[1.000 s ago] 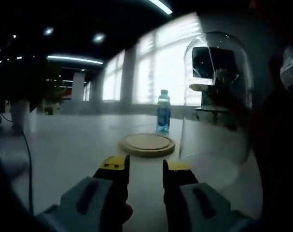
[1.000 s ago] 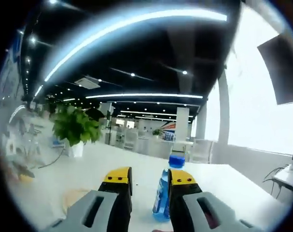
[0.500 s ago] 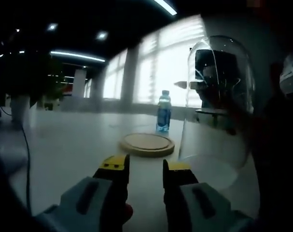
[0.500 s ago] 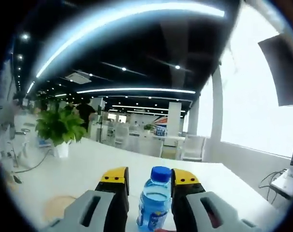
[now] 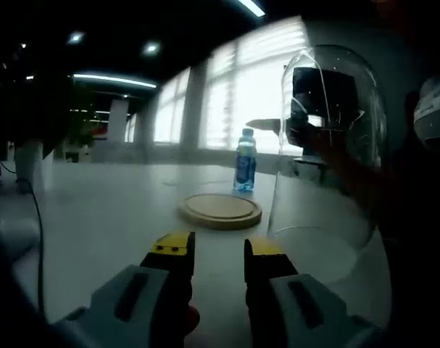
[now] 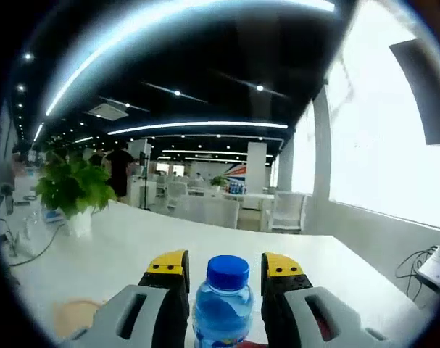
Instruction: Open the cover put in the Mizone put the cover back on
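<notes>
Left gripper view: left gripper [image 5: 218,254] low over the white table [image 5: 96,210], jaws apart, nothing between them. Ahead, a round wooden base [image 5: 220,210] lying flat, bare. Just right of it, the clear glass dome cover [image 5: 325,152] standing on the table, off the base. Beyond the base, the Mizone bottle [image 5: 243,161] upright.

Right gripper view: right gripper [image 6: 224,267] with jaws either side of the blue-capped bottle [image 6: 224,304]; contact hard to judge, possibly not yet clamped. Potted plant [image 6: 73,196] far left.
</notes>
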Tool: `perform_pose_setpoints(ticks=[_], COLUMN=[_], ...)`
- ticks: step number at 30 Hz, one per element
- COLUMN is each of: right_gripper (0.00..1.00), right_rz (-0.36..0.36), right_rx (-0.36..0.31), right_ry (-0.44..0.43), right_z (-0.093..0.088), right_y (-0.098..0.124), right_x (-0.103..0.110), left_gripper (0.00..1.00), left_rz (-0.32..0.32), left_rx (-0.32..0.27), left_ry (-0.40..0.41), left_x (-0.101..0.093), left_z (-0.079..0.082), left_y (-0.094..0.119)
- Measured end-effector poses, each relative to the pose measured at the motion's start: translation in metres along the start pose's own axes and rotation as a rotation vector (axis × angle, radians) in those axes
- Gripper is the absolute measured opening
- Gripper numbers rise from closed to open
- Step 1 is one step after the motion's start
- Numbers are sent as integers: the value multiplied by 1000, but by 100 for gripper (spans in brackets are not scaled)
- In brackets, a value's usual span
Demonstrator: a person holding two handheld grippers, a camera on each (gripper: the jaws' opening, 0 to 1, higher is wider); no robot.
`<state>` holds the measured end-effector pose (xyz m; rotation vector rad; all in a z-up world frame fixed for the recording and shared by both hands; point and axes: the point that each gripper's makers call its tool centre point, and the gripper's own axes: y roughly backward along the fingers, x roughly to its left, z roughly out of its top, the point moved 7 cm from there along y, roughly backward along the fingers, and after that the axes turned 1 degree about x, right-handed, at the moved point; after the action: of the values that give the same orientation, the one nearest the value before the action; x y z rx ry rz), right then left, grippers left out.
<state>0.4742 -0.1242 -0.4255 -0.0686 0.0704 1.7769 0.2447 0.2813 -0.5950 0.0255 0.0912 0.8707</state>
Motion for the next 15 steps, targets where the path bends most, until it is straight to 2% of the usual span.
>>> perform_pose_setpoints(ticks=[7, 9, 15], right_gripper=[32, 32, 30], right_rz=[-7, 13, 8], right_rx=[-19, -7, 0], right_ry=[-17, -6, -20], right_z=[-3, -7, -16], right_y=[-4, -6, -16], right_x=[-1, 3, 2], left_gripper=[19, 19, 19], left_rz=[10, 14, 9], left_rx=[-10, -9, -2], left_ry=[13, 13, 26], left_x=[3, 3, 4], left_z=[1, 1, 0], left_y=[1, 1, 0])
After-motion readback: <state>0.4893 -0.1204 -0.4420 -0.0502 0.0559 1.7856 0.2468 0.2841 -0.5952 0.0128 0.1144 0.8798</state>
